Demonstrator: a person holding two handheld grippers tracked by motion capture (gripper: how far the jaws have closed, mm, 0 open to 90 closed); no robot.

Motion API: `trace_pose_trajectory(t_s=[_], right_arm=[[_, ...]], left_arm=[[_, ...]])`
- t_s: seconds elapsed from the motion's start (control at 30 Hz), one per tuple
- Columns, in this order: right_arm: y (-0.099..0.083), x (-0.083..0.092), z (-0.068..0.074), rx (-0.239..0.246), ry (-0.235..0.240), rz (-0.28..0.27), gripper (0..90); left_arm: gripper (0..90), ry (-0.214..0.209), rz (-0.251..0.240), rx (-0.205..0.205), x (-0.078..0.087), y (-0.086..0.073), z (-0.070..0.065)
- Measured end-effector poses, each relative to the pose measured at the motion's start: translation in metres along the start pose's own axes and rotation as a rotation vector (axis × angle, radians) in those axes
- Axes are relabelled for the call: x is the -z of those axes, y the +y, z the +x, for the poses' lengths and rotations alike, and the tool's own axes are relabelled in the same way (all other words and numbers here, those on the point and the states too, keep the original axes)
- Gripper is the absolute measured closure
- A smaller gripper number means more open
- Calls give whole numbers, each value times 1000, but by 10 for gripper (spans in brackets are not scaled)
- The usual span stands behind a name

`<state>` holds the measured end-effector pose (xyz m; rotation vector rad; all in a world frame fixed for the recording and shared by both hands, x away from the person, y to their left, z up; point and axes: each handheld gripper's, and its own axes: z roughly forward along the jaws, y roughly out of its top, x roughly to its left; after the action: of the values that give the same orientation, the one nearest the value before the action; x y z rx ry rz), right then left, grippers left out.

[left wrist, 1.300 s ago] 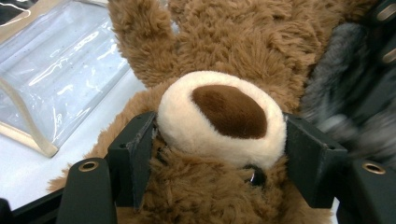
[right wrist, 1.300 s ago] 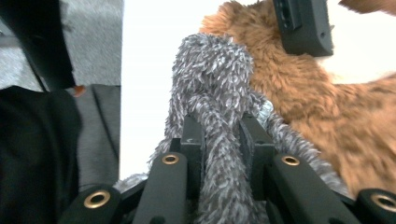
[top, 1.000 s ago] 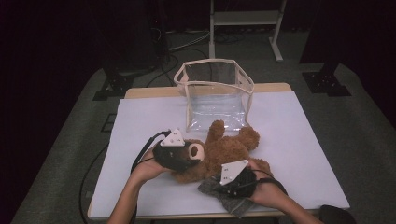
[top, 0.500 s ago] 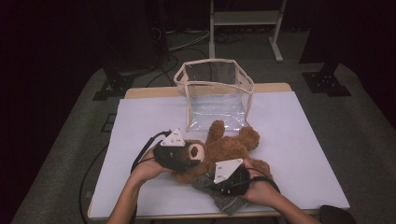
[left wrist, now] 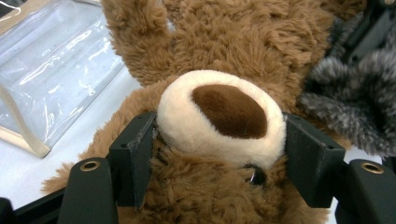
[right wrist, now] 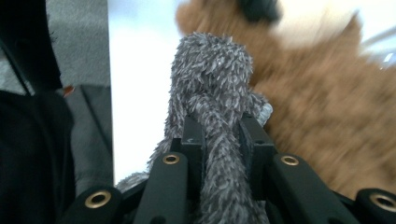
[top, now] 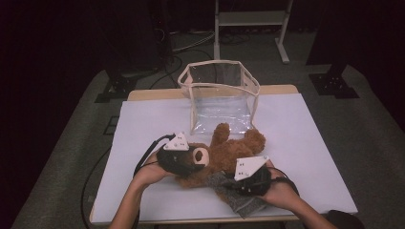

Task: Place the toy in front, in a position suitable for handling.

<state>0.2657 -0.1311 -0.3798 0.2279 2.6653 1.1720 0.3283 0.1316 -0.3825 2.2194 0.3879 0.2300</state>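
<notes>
A brown teddy bear (top: 228,151) lies on its back on the white table (top: 143,124). My left gripper (top: 193,161) is shut on its head. In the left gripper view both black jaws press the sides of the cream muzzle (left wrist: 219,116). A grey fuzzy cloth (top: 235,198) lies by the bear's lower body near the front edge. My right gripper (top: 239,180) is shut on it. In the right gripper view, a fold of the grey cloth (right wrist: 210,84) stands pinched between the jaws of the right gripper (right wrist: 219,135), with the bear's brown fur (right wrist: 317,116) just behind.
A clear plastic bag (top: 220,93) with cream edging stands open-topped just behind the bear, and the clear plastic bag (left wrist: 56,70) also appears beside the bear's arm. The table's front edge (top: 191,220) runs close under both forearms. A metal stand (top: 250,19) is on the floor beyond.
My right gripper has lifted slightly with the grey cloth pinched in it. The left gripper has stayed on the bear's head.
</notes>
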Motion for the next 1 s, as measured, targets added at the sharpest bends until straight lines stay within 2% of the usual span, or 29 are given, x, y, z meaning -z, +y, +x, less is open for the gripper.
trace_pose_trajectory(t_s=[0.03,0.1,0.2,0.3,0.4,0.47,0.5,0.63,0.83,0.93,1.0], right_arm=[[0,0,0,0,0,0,741],[12,-5,-5,10,2,-16,741],[18,-14,-7,24,7,-5,741],[14,-22,-6,25,15,22,742],[4,-20,-5,6,32,31,742],[-3,-12,-5,-5,34,31,742],[-8,-3,-6,-27,34,23,742],[-15,31,-8,-64,10,-7,741],[-13,86,-24,-78,-112,-13,741],[-8,92,-31,-72,-127,8,740],[-3,80,-36,-60,-106,27,740]], left_arm=[[319,-2,1,-8,0,0,0],[320,-7,4,-17,1,-1,-1],[321,-10,1,-20,1,-2,-2],[323,-20,2,-23,2,-3,-2],[325,-26,0,-30,3,-4,-3],[326,-29,2,-33,3,-4,-3],[326,-30,1,-33,3,-4,-3],[327,-30,5,-41,3,-4,-4],[327,-34,16,-56,4,-4,-6],[327,-39,23,-70,4,-2,-7],[327,-42,30,-82,4,-2,-9]])
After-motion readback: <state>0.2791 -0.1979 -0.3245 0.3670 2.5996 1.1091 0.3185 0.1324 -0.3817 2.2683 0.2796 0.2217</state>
